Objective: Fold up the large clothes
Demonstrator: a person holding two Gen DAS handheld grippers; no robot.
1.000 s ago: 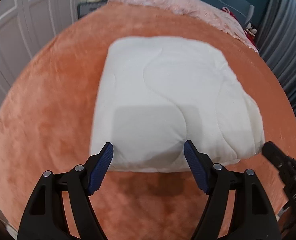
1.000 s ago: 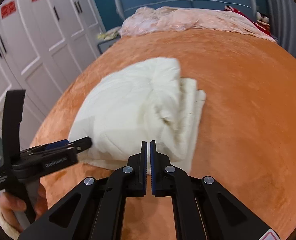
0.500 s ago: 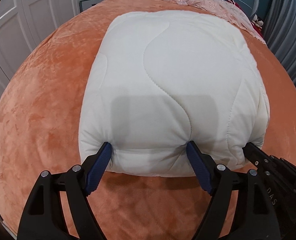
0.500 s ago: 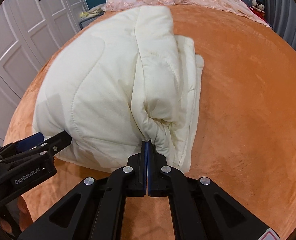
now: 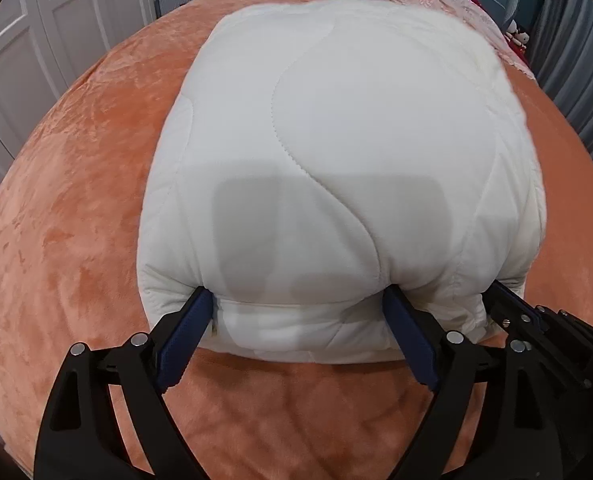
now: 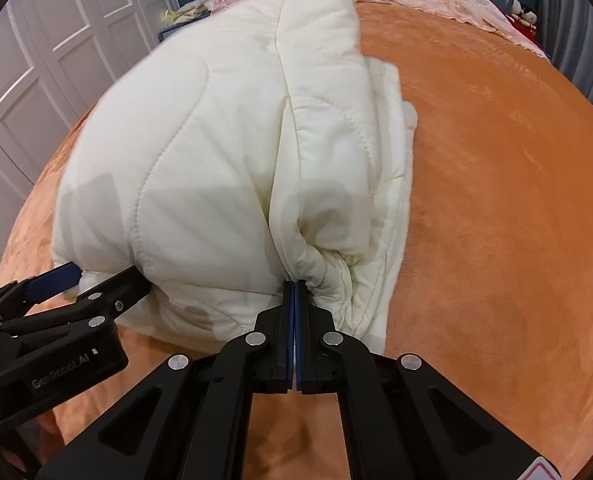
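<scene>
the quilt [image 5: 336, 160] is cream, puffy and stitched in wavy lines, folded into a thick bundle on the orange bed [image 5: 76, 200]. its long axis runs from near to far. my left tool [image 5: 300, 312] is wide, pressed into the near edge. my right tool [image 6: 295, 292] is pinched tight at the near right corner folds.

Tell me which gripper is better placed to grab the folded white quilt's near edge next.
Left. The left gripper is open, its fingers straddling the near edge of the quilt, so it likely only needs to close. The right gripper is shut at the layered corner, apparently holding nothing.
</scene>
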